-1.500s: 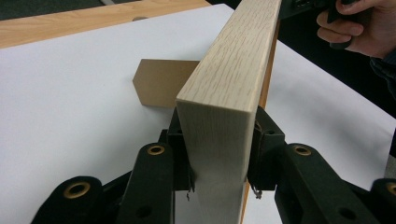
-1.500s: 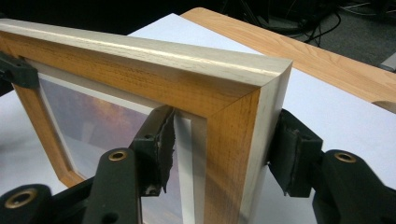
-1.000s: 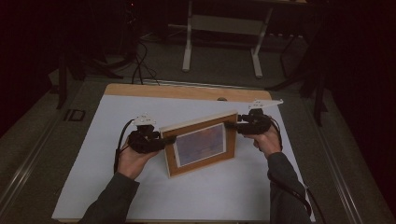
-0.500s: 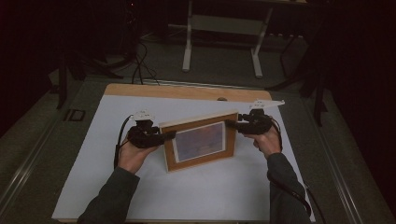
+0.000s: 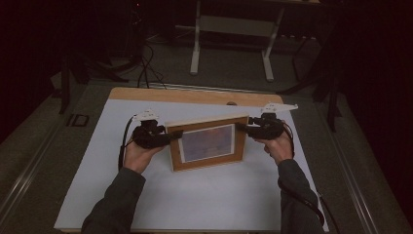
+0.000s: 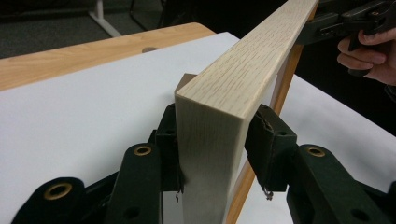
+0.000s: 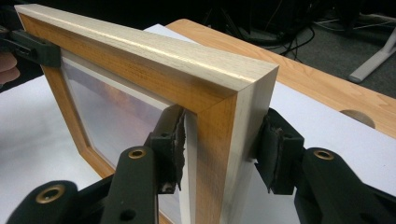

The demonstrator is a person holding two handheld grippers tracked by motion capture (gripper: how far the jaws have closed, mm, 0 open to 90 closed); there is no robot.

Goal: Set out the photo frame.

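the high view looks forward and down over the whole table [image 5: 97,195]. each gripper view sits close behind its own jaws, facing opposite ends of the picture frame [image 6: 243,84], shared by all views.

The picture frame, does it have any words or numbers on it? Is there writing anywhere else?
No readable words or numbers anywhere.
Picture frame: plain wood, no label; the picture behind its glass is a blurry wash of colour, with no text that can be made out.
Small dark rectangular mark beside the white table: maybe a sign, too small and dim to read.
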